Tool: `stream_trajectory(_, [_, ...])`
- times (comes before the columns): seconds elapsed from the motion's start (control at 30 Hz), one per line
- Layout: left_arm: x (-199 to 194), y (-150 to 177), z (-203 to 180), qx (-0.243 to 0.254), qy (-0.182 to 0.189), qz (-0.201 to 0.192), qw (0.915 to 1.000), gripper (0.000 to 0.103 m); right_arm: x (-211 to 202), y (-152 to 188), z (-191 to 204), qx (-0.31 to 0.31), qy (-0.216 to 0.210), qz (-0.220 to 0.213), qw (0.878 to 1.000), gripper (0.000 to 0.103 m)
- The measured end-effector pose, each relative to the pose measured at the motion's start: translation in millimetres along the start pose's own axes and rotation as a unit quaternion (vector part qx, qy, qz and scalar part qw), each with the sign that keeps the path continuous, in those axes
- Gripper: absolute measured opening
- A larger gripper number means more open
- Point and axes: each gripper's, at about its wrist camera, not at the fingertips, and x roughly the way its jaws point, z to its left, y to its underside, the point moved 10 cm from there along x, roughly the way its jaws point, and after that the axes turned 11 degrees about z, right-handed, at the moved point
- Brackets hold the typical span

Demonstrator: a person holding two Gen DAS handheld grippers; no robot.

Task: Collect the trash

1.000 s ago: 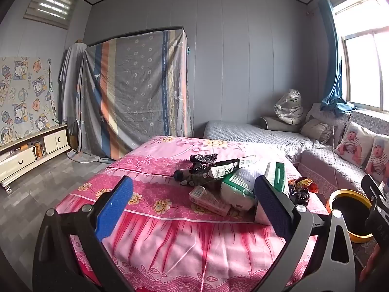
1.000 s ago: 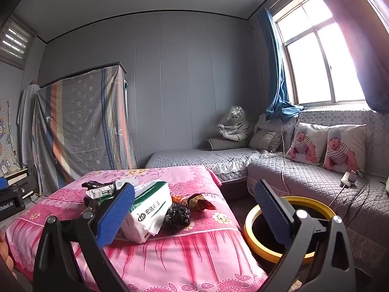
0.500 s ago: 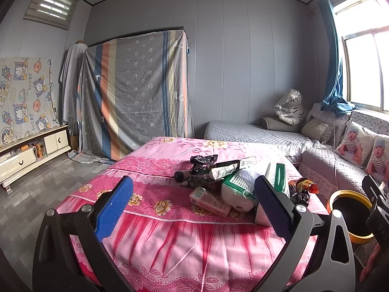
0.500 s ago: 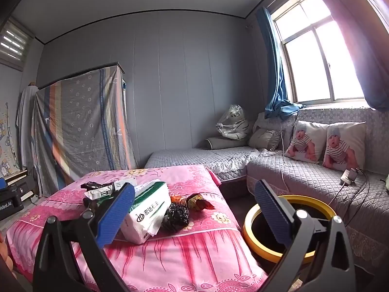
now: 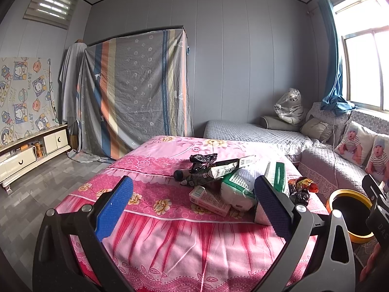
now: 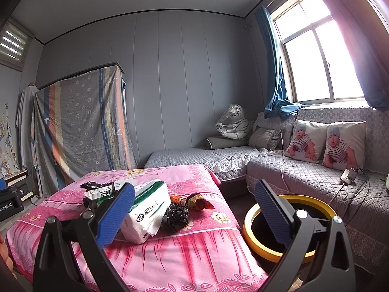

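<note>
Trash sits bunched on the pink table [image 5: 155,231]: black crumpled bag [image 6: 177,215], orange-red wrapper [image 6: 198,200], pink carton [image 5: 210,198], tissue pack [image 6: 148,210] (green-white). Yellow-rimmed bin [image 6: 252,233] just beside the table, on the floor. Left gripper [image 5: 193,205] & right gripper [image 6: 194,213] both spread wide, empty, short of the pile.

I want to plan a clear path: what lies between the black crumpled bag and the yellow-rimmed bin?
In the right wrist view, only bare pink tablecloth and its edge separate the black crumpled bag from the yellow-rimmed bin; nothing else lies between them.
</note>
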Motion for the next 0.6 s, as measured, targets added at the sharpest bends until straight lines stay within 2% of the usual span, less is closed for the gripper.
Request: stream_trajectory(0.6, [-0.8,4.1,-2.4,0.000,0.000,0.002,1.0000,0.095,-1.2,2.1,3.1,0.001,-0.001,0.001,1.000,0.095])
